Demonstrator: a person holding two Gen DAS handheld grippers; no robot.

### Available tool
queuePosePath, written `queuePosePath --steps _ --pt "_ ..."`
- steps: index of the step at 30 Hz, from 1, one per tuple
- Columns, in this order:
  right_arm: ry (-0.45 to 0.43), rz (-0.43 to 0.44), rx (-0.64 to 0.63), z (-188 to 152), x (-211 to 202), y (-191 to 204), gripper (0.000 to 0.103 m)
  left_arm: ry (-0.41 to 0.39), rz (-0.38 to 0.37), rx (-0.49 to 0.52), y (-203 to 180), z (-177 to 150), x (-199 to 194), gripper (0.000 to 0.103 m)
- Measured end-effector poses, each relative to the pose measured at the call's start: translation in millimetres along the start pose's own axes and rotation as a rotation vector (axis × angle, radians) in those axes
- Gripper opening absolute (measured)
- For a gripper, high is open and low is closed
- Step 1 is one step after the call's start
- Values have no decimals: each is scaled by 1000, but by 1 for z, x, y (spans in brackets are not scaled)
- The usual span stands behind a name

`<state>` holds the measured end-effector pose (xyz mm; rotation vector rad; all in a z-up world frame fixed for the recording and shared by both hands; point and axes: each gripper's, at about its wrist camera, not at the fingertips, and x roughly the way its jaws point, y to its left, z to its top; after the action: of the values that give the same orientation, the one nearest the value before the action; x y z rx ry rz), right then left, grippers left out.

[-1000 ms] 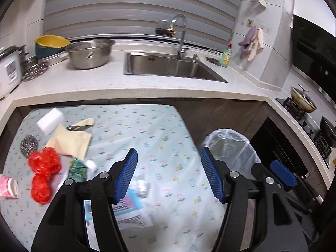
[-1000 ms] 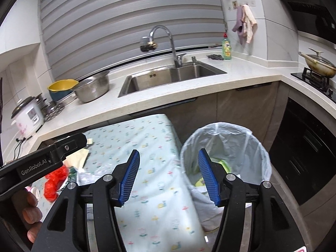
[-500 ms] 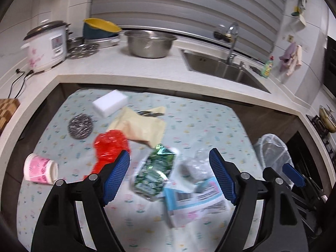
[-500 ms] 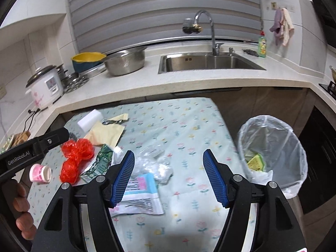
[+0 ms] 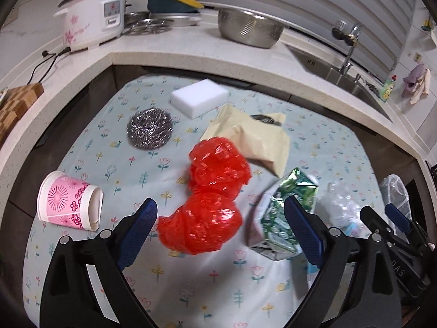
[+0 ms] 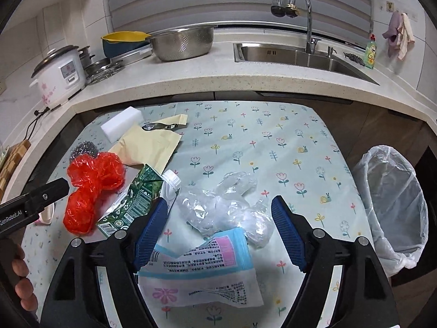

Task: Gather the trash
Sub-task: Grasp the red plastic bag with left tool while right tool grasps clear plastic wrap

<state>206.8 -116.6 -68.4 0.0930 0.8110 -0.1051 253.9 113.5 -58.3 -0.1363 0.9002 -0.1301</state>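
Observation:
Trash lies on a flowered table cloth (image 6: 273, 142). My left gripper (image 5: 221, 229) is open, its jaws either side of a crumpled red plastic bag (image 5: 210, 199), just above it. A green carton (image 5: 284, 213) lies by its right finger, a pink paper cup (image 5: 68, 205) on its side at the left. My right gripper (image 6: 218, 229) is open over a clear plastic bag (image 6: 226, 207) and a white, blue and pink printed wrapper (image 6: 202, 273). The red bag (image 6: 90, 188) and the green carton (image 6: 133, 199) show at its left. A lined trash bin (image 6: 393, 202) stands right of the table.
A white sponge (image 5: 199, 99), a steel scourer (image 5: 149, 131) and a beige paper pouch (image 5: 254, 136) lie at the table's back. The counter behind holds a rice cooker (image 5: 92, 22), a steel colander (image 6: 183, 43) and a sink (image 6: 297, 57).
Both grippers have swung left, away from the trash bin, and come down close over the trash on the table. Both stay open and empty.

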Motion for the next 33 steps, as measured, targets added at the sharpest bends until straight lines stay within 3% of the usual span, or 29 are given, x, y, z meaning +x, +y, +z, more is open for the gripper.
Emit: queuePosePath --steps 14,18,22,25,33 --pt "85 -19 -14 -2 60 1 77 100 12 -26 16 -6 59 89" --pt "95 -15 6 -5 68 -4 76 109 4 -27 16 -6 67 75" --pt "94 -3 34 -5 68 -12 57 118 -7 -24 14 -6 70 56" --pt "79 2 50 -2 64 -17 50 100 -13 -12 10 -4 65 45" --pt "0 1 75 12 27 -30 48 24 -42 17 -11 8 30 39"
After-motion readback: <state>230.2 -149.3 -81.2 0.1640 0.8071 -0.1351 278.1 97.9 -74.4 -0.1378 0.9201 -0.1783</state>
